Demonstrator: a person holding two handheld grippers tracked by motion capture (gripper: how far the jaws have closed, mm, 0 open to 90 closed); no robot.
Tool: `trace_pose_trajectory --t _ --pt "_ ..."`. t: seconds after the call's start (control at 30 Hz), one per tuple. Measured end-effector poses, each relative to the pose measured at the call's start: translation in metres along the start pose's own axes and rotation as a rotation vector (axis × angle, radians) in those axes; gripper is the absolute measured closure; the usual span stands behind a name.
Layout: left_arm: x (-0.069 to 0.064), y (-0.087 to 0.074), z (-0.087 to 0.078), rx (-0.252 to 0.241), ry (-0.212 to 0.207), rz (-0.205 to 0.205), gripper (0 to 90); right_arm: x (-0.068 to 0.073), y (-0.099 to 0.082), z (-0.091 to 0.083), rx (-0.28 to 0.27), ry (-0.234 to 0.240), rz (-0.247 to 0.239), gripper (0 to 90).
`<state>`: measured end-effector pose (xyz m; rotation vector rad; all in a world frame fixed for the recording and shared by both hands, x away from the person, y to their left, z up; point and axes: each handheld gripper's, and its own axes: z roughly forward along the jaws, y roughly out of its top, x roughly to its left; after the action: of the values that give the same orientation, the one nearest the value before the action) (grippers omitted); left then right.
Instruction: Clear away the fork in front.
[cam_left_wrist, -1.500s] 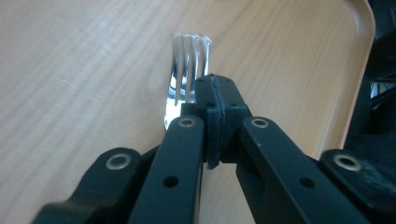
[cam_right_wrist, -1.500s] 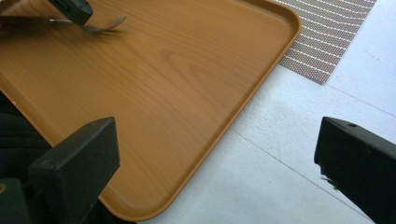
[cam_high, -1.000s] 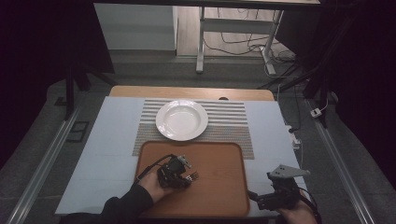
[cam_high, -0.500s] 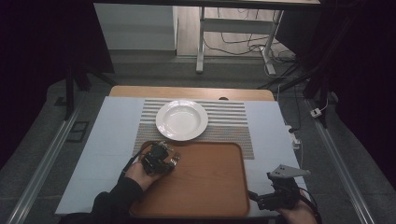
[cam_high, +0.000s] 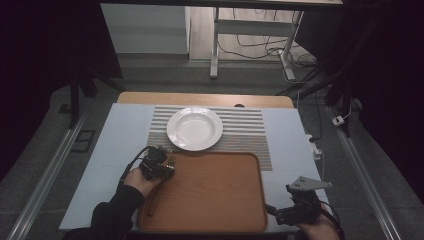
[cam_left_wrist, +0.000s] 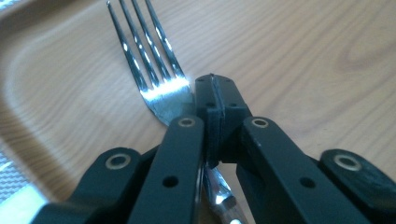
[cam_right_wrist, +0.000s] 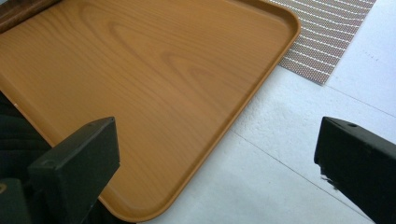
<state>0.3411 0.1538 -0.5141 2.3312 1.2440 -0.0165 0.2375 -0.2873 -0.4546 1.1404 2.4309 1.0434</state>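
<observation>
High view: the left gripper sits over the upper-left corner of the wooden tray, with the person's left hand behind it. The gripper's body covers most of the fork; a small bit of metal shows at its front edge, too small to make out tines. A long dark handle-like shape runs from under the hand along the tray's left side; whether it belongs to the fork cannot be told. The white plate rests on the striped placemat, just beyond the tray. The right gripper is low at the right, beside the tray's right rim, partly cut off by the bottom edge; its jaw gap is not readable here.

Left gripper view: the jaws are clenched, pads meeting on the neck of the fork. Four tines extend forward over the tray surface. The handle passes under the jaws and is mostly hidden, one short shiny stretch showing at the bottom.

Right gripper view: the right gripper stands released, jaws far apart with nothing between them. Beyond lie the tray's corner, the pale table cover and a corner of the placemat.
</observation>
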Motion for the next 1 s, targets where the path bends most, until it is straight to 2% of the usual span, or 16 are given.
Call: trace_pose_trajectory --t 0.1,0.23,0.37,0.47,0.57,0.7,0.8,0.87,1.0 --pt "0.006 -0.001 -0.002 -0.008 0.009 -0.022 88.7 0.0 0.0 0.0 0.001 0.001 0.001 0.7" --pt "0.008 -0.002 -0.002 -0.016 0.01 -0.032 87.7 0.0 0.0 0.0 0.002 0.0 0.003 0.7" --pt "0.006 -0.002 -0.005 -0.018 0.015 -0.023 78.3 0.0 0.0 0.0 0.0 0.0 0.003 0.7" --pt "0.004 -0.003 -0.01 -0.033 0.006 -0.014 67.9 0.0 0.0 -0.001 0.0 -0.002 0.003 0.7" --pt "0.0 -0.005 -0.019 -0.069 -0.025 0.007 56.0 0.0 0.0 -0.001 -0.003 -0.003 0.007 0.7" --pt "-0.004 -0.01 -0.03 -0.118 -0.039 0.048 39.8 0.0 0.0 -0.001 0.0 -0.004 0.005 0.7" --pt "-0.005 -0.015 -0.037 -0.148 -0.055 0.055 31.3 0.0 0.0 -0.001 0.0 -0.004 0.006 0.7" --pt "-0.007 -0.017 -0.041 -0.163 -0.045 0.039 27.2 0.0 0.0 -0.001 0.0 -0.004 0.006 0.7" --pt "-0.008 -0.024 -0.05 -0.191 -0.054 0.042 19.7 0.0 0.0 -0.001 0.001 -0.004 0.005 0.7"
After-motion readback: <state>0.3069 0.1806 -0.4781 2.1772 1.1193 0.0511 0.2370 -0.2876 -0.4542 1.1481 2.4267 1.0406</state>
